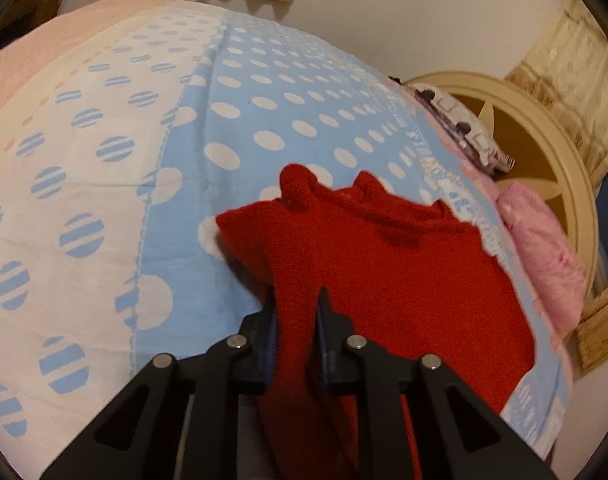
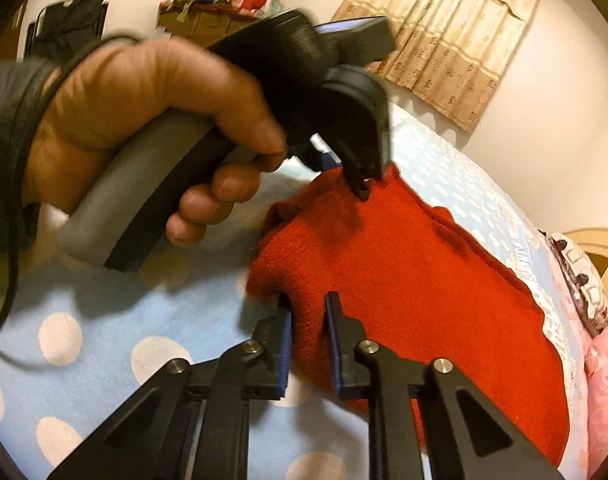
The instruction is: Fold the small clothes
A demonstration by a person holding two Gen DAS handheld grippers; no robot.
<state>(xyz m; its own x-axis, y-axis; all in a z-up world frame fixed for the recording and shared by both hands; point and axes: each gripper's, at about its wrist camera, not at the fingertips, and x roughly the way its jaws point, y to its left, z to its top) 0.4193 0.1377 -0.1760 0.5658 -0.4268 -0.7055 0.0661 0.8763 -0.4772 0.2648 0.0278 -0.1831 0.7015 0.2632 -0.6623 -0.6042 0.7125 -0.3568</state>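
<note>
Both claws bite down on the fuzzy red garment (image 1: 404, 264): the left claw (image 1: 297, 304) pinches a bunched fold, the right claw (image 2: 308, 308) clamps its near edge. It lies rumpled on the bed's blue polka-dot sheet (image 1: 264, 92), beside a pink cloth (image 1: 544, 252) and a cream headboard (image 1: 544, 128). The person's left hand (image 2: 144, 120) is blurred, and the garment's shape is hard to read.

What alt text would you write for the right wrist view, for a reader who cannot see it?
The right gripper pinches the near edge of a red knitted garment that lies on a blue bedsheet with white dots. Further back, a hand holds the left gripper, which grips the garment's far corner.
</note>
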